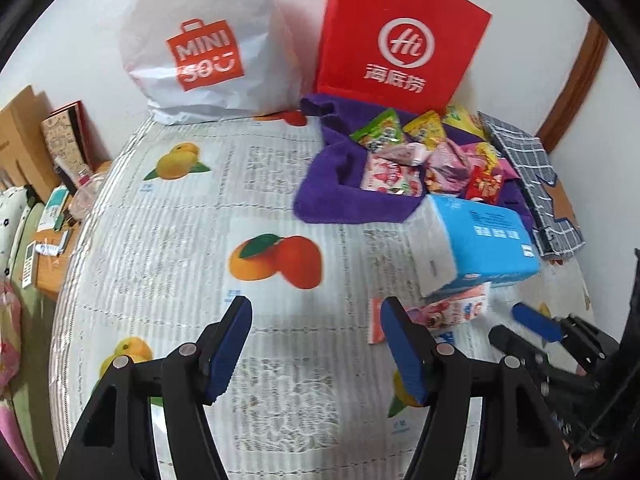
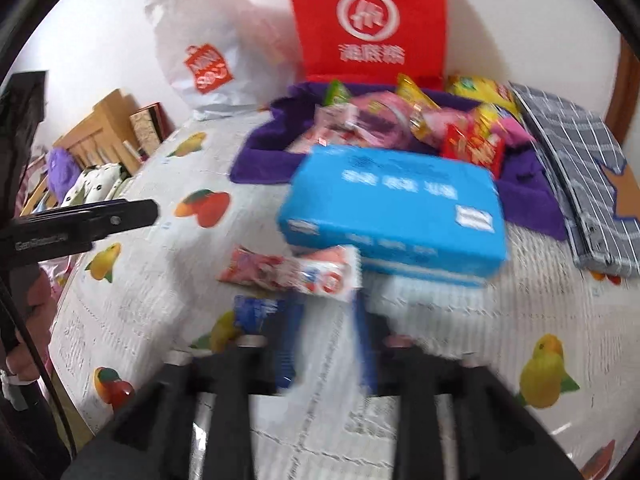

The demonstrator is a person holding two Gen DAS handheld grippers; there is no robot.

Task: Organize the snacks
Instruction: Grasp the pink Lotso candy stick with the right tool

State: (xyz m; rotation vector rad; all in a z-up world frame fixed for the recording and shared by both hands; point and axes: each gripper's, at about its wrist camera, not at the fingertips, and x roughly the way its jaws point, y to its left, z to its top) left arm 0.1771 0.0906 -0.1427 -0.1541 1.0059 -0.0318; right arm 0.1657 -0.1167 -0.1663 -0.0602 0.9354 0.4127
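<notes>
The left gripper [image 1: 316,344] hangs over the desk [image 1: 168,240] with its jaws apart and nothing between them. The right gripper [image 2: 326,344] is blurred in its own view; its blue fingers [image 2: 290,344] stand apart with only the fruit-printed cloth [image 2: 160,280] between them, so it is open and holds nothing. Just ahead of the right gripper lies a pink snack packet [image 2: 296,272], flat on the cloth and touching the front edge of a blue tissue pack [image 2: 396,208]. A small blue wrapper [image 2: 252,312] lies just beside the left finger of this gripper. Behind the tissue pack, farther from both grippers, a purple towel [image 1: 332,184] carries a heap of snack bags [image 1: 424,160] in green, yellow, pink and red. To the right of the heap lies a grey checked cloth [image 1: 528,176]. Farthest, against the wall, stand a white shopping bag [image 1: 208,48] and a red paper bag [image 1: 400,36].
</notes>
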